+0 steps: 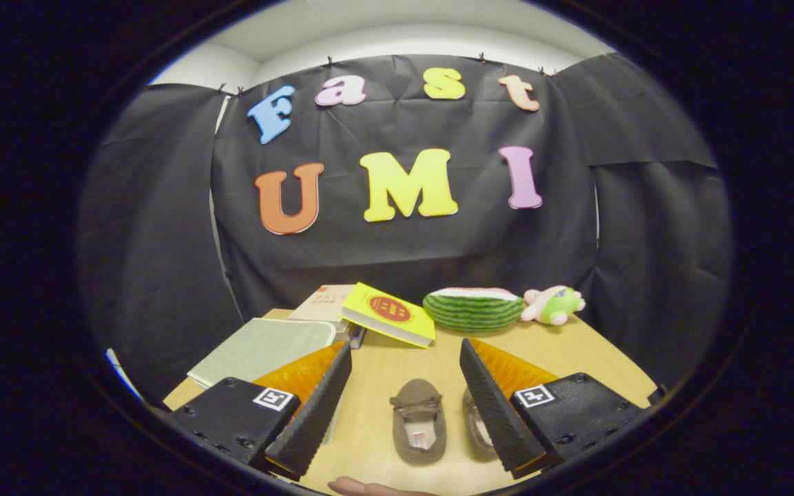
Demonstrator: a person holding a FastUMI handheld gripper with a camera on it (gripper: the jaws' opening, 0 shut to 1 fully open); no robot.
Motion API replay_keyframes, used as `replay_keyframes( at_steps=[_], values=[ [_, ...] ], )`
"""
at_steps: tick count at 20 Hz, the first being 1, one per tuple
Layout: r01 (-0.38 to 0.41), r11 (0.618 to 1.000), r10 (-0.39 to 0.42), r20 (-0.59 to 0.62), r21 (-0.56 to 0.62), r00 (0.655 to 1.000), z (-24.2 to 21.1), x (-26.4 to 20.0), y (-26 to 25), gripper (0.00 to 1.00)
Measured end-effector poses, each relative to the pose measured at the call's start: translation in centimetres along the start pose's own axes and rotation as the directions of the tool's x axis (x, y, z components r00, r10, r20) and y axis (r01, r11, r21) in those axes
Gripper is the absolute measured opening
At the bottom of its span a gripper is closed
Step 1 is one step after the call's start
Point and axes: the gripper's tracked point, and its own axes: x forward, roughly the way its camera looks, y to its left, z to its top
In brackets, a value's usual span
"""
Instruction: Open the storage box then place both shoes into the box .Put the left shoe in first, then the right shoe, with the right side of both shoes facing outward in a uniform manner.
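On the wooden tabletop (397, 358), the gripper (405, 406) hovers with jaws apart, gripping nothing; one brown loafer (418, 421) lies between them, the other loafer (476, 430) half hidden beside the right finger.

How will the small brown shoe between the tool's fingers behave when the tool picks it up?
The brown shoe looks like a soft, low slipper, so it will probably be light and may bend or sag if pinched at one edge. It lies flat on the table, so rolling seems unlikely. The tool is open above it, touching nothing.
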Motion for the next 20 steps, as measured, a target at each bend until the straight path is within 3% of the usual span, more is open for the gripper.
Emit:
replay_keyframes(
  at_steps=[3,7,11,16,20],
  values=[
    [-0.084,0.996,0.084,-0.048,-0.014,0.995,-1.1,3.8,2.8,1.00],
    [-0.225,0.973,0.230,-0.113,0.059,0.966,-2.6,8.0,5.9,1.00],
    [-0.349,0.919,0.382,-0.195,0.185,0.903,-4.5,10.7,9.5,0.99],
    [-0.384,0.867,0.472,-0.278,0.316,0.836,-7.5,13.4,11.2,0.98],
    [-0.412,0.816,0.559,-0.375,0.406,0.739,-9.4,14.3,12.4,0.92]
  ],
)
